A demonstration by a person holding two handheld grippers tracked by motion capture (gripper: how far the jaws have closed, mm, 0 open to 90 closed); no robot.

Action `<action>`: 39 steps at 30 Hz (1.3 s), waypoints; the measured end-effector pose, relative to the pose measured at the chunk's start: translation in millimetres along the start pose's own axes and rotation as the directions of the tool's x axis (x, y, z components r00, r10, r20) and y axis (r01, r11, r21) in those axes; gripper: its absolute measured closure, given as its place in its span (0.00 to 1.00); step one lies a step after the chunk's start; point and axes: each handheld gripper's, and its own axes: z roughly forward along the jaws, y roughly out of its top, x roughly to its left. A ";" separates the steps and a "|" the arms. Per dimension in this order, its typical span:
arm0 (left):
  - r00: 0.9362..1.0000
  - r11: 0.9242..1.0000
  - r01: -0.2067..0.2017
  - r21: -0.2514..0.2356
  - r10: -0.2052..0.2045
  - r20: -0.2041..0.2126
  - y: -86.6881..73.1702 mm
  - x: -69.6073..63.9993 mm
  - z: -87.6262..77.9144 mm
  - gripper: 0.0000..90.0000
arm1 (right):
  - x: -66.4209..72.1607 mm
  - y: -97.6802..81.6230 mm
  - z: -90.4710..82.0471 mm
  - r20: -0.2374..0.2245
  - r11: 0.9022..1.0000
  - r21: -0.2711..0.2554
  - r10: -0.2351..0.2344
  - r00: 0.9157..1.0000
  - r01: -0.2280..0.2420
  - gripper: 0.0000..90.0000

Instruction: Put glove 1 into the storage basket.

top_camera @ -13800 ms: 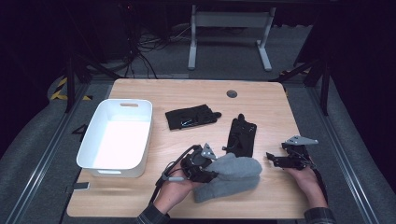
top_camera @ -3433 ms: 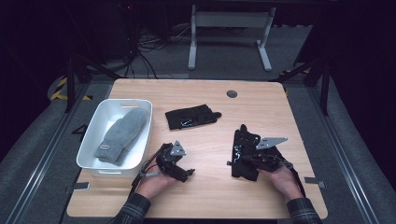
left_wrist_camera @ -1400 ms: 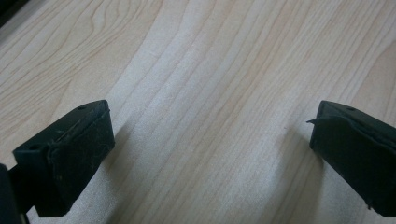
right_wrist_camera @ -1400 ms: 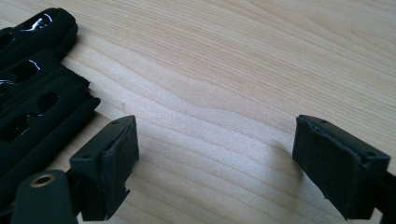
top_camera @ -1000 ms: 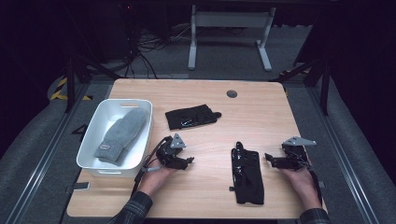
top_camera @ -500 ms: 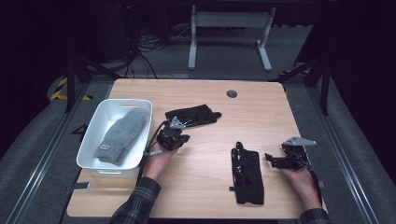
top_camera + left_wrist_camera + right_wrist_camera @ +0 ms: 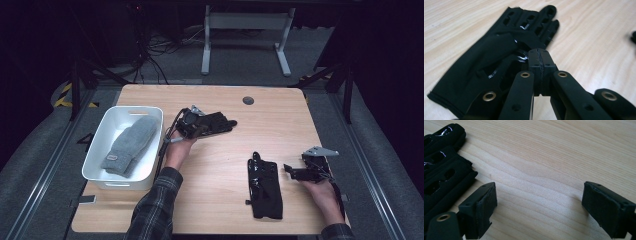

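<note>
One black fingerless glove (image 7: 217, 122) (image 7: 486, 62) lies flat at the table's middle back. My left gripper (image 7: 202, 127) (image 7: 540, 53) is over its cuff half with the jaws shut, pads pressed together and nothing visible between them. Whether the tips touch the fabric I cannot tell. A second black glove (image 7: 264, 185) (image 7: 441, 170) lies near the front right. Just right of it my right gripper (image 7: 289, 170) (image 7: 539, 205) rests low over bare wood, open wide, holding nothing.
A white bin (image 7: 97, 150) stands at the left with a grey mitten (image 7: 131, 142) in it. A dark round grommet (image 7: 248, 100) is set in the tabletop (image 7: 280, 130) near the back edge. Bare wood stretches between the two gloves.
My left hand has moved away from the front of the table up to the far glove, beside the bin. The right hand and the near glove have stayed put.
</note>
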 end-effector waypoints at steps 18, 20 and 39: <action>1.000 0.995 0.001 0.097 -0.004 0.024 -7.6 7.8 39.0 1.00 | 0.0 0.0 0.0 0.000 1.000 -0.001 0.001 1.000 -0.001 0.15; 0.999 0.995 0.006 0.096 -0.011 0.046 -10.0 6.2 37.4 1.00 | 0.0 -0.1 0.0 0.000 1.000 0.000 0.000 1.000 0.000 0.15; 0.987 0.993 -0.044 0.105 0.027 0.156 -30.3 -37.9 23.0 1.00 | 0.0 -0.1 0.0 0.000 1.000 0.000 0.000 1.000 0.000 0.15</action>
